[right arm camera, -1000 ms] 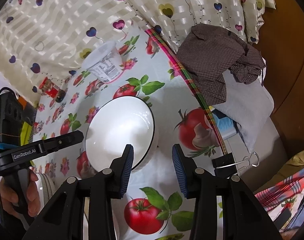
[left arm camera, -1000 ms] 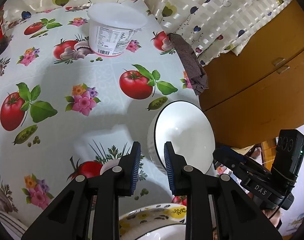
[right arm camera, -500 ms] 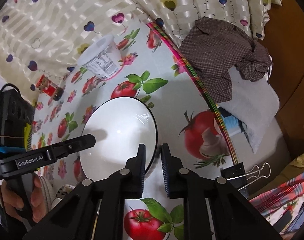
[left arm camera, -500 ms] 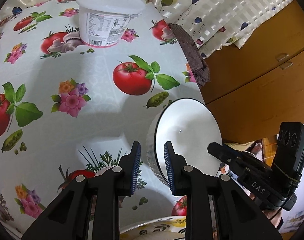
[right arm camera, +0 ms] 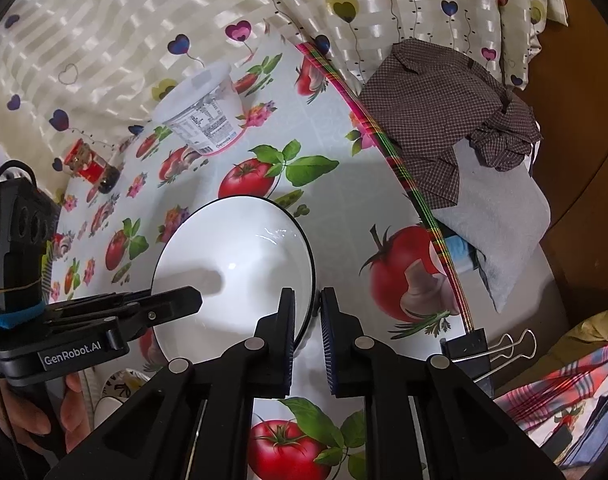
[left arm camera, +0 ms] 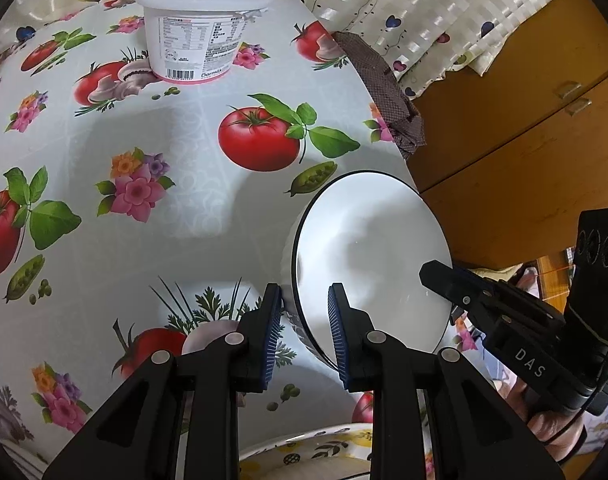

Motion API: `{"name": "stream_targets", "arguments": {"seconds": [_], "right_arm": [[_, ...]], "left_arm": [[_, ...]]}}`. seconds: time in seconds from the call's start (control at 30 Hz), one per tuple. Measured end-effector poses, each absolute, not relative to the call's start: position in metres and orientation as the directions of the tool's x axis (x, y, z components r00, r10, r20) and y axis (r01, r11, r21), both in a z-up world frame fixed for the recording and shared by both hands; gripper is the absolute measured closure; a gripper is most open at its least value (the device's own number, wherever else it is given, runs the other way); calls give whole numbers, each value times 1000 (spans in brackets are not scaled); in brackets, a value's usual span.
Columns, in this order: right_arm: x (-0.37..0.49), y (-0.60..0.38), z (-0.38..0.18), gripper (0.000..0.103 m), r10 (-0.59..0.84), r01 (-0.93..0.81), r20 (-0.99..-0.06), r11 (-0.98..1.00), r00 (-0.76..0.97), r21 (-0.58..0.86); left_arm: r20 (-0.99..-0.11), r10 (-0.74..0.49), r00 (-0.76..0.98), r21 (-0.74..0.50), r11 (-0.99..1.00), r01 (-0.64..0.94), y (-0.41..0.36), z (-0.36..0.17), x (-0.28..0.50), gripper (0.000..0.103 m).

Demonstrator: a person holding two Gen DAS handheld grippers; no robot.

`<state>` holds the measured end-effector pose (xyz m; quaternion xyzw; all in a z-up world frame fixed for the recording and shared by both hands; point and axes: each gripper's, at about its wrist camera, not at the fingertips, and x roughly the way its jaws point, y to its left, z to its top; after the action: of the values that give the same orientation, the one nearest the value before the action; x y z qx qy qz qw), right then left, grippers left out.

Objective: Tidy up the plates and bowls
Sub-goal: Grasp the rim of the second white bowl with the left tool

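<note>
Right jaws: the right gripper (right arm camera: 307, 322) has just been closing and now pinches the near rim of the white bowl (right arm camera: 232, 272), one pad inside the bowl and one outside.
Left jaws: the left gripper (left arm camera: 304, 332) straddles the opposite rim, one pad against the outer wall and the other inside; a narrow gap shows on the inner side, so a firm clamp cannot be confirmed.
Bowl: white with a thin dark rim line, empty, on the table (left arm camera: 152, 216) near its right edge, between the two grippers.
Table cover: oilcloth printed with tomatoes, flowers and pea pods.
Nearer dishes: a patterned plate rim (left arm camera: 315, 446) shows at the bottom of the left view, just below the bowl.
Far side: a lidded white plastic tub (left arm camera: 202, 30) with a printed label stands well apart from the bowl; a small red-labelled jar (right arm camera: 90, 166) stands beside the curtain.
Right edge: a brown checked cloth (right arm camera: 439, 116) lies over a grey one, with a binder clip (right arm camera: 499, 350) on the table edge.
</note>
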<state>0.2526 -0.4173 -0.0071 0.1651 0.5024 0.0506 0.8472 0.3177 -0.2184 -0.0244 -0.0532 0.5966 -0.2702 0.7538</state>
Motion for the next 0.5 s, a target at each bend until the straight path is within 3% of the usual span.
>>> {"name": "stream_targets", "arguments": {"seconds": [0.5], "right_arm": [[246, -409, 17, 90, 262, 54, -826, 942, 498, 331]], "left_arm": [[-861, -484, 156, -413, 845, 340, -209, -4, 312, 78]]}}
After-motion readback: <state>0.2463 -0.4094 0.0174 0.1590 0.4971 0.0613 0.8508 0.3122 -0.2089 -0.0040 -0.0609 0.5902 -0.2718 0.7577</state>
